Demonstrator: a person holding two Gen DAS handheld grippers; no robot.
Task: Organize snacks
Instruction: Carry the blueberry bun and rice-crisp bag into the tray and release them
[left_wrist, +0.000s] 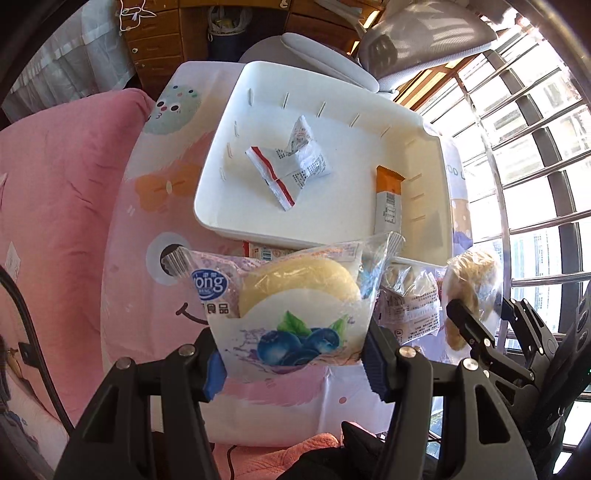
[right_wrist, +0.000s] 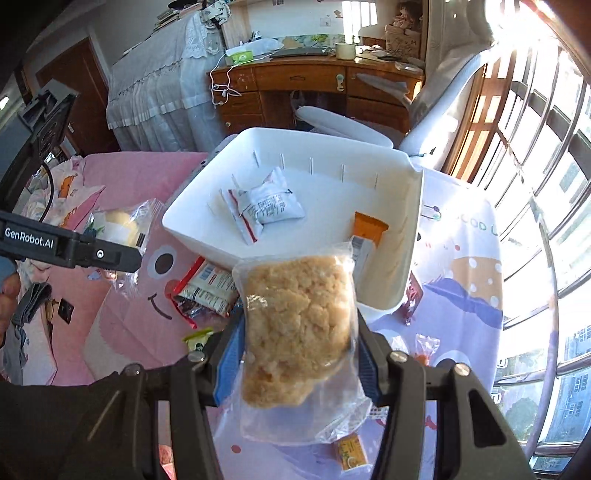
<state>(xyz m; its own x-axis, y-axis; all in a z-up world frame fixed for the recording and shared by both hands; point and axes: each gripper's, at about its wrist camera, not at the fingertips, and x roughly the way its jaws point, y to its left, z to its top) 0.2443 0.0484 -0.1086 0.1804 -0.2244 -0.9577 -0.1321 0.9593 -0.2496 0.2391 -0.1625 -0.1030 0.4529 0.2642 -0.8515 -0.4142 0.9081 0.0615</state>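
My left gripper (left_wrist: 293, 363) is shut on a blueberry cake packet (left_wrist: 291, 295), held just before the near rim of the white bin (left_wrist: 428, 140). My right gripper (right_wrist: 299, 365) is shut on a clear bag of crispy rice cake (right_wrist: 299, 325), held in front of the bin (right_wrist: 413, 221). The bin holds a white sachet (left_wrist: 295, 162), a red-striped packet (left_wrist: 273, 177) and an orange-topped bar (left_wrist: 388, 195). The right gripper with its bag shows in the left wrist view (left_wrist: 469, 288). The left gripper and its packet show at the left of the right wrist view (right_wrist: 118, 225).
Loose snack packets (right_wrist: 207, 284) lie on the cartoon-print tablecloth (right_wrist: 458, 280) in front of the bin, with more near the table's front (right_wrist: 351, 454). A pink bed (left_wrist: 55, 184) is to the left. A grey chair (right_wrist: 354, 125), a wooden desk and a barred window surround the table.
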